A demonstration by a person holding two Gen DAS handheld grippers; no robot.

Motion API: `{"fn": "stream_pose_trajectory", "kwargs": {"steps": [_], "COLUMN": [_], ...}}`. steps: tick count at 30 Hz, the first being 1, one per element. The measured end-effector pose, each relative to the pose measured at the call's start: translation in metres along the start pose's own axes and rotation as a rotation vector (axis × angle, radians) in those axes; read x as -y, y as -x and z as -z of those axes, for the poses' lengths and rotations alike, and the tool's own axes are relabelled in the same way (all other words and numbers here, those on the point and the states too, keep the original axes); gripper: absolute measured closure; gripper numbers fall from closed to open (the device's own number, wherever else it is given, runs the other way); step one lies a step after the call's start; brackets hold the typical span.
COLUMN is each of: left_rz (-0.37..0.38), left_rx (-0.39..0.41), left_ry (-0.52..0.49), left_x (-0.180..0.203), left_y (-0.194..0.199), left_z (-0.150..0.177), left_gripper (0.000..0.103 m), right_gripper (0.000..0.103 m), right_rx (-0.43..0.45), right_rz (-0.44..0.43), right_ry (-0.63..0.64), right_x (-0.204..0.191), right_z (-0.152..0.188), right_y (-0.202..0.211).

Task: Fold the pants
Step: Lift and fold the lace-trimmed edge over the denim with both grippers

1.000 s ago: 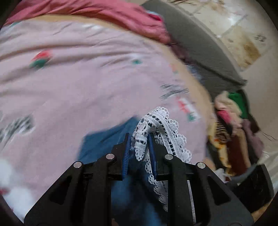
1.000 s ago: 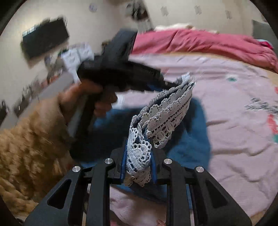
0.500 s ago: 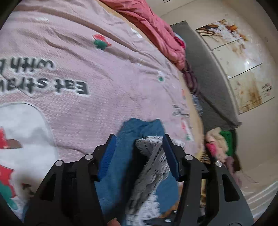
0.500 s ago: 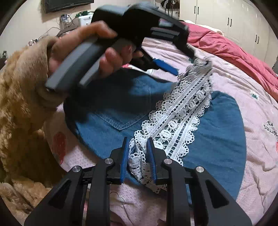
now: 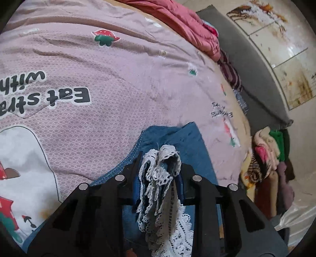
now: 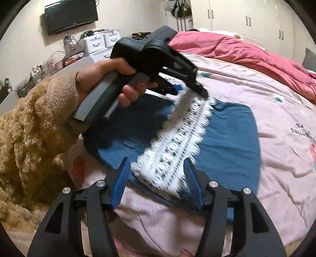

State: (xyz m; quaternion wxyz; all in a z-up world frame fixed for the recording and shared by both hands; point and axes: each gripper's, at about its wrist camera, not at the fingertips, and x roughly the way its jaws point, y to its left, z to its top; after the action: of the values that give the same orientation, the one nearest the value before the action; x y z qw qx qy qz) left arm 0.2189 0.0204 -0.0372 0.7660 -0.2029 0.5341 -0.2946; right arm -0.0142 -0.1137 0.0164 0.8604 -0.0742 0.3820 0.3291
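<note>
Blue denim pants (image 6: 233, 138) with a white lace hem (image 6: 177, 142) lie on the pink strawberry bedspread (image 6: 276, 110). My right gripper (image 6: 158, 174) hovers low over their near edge. Its jaws are opening, with the lace strip between the blue pads (image 6: 122, 178) but not pressed. A hand in a fuzzy tan sleeve (image 6: 29, 128) carries my left gripper (image 6: 189, 90) at the far end of the strip. In the left wrist view, the left gripper (image 5: 161, 164) is closing on a bunched fold of lace (image 5: 162, 178) over the denim (image 5: 177, 136).
A rumpled red quilt (image 6: 246, 49) lies along the far side of the bed. A heap of clothes (image 5: 270, 158) sits past the bed's edge beside a grey panel (image 5: 256, 69). A wall TV (image 6: 71, 15), white drawers (image 6: 102, 43) and wardrobes (image 6: 246, 19) stand behind.
The pants came down onto the bed. My right gripper went from shut on the lace to open around it. My left gripper opened half a second ago and has closed on the lace again.
</note>
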Motion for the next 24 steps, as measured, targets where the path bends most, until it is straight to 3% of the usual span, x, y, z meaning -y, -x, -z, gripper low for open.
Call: {"fn": "stream_pose_trajectory", "kwargs": {"steps": [5,11,14,16,18,24], "left_rz": [-0.09,-0.117,-0.115,-0.11,-0.105,-0.079], "left_rx": [-0.007,-0.008,-0.006,-0.005,-0.004,0.028], "left_ry": [-0.016,-0.03,-0.021,-0.004,0.008,0.004], "left_x": [0.002,0.006,0.003,-0.001,-0.004,-0.001], "left_y": [0.0,0.002,0.002,0.002,0.002,0.022], "left_z": [0.0,-0.003,-0.003,-0.003,-0.002,0.005], "left_gripper": [0.084,0.084,0.084,0.084,0.084,0.087], "right_gripper": [0.048,0.049,0.067,0.072,0.084,0.087], "right_rx": [0.009,-0.022,-0.1,-0.115,-0.113,-0.031], "right_rz": [0.003,0.041,0.112,0.133,0.135,0.035], "right_ry": [0.011,0.1,0.178,0.207,0.218,0.191], "right_x": [-0.006,-0.027,-0.034,-0.036,-0.035,-0.029], "right_z": [0.008,0.009,0.011,0.015,0.015,0.003], "right_y": [0.005,-0.014,-0.037,-0.045,-0.049,-0.016]}}
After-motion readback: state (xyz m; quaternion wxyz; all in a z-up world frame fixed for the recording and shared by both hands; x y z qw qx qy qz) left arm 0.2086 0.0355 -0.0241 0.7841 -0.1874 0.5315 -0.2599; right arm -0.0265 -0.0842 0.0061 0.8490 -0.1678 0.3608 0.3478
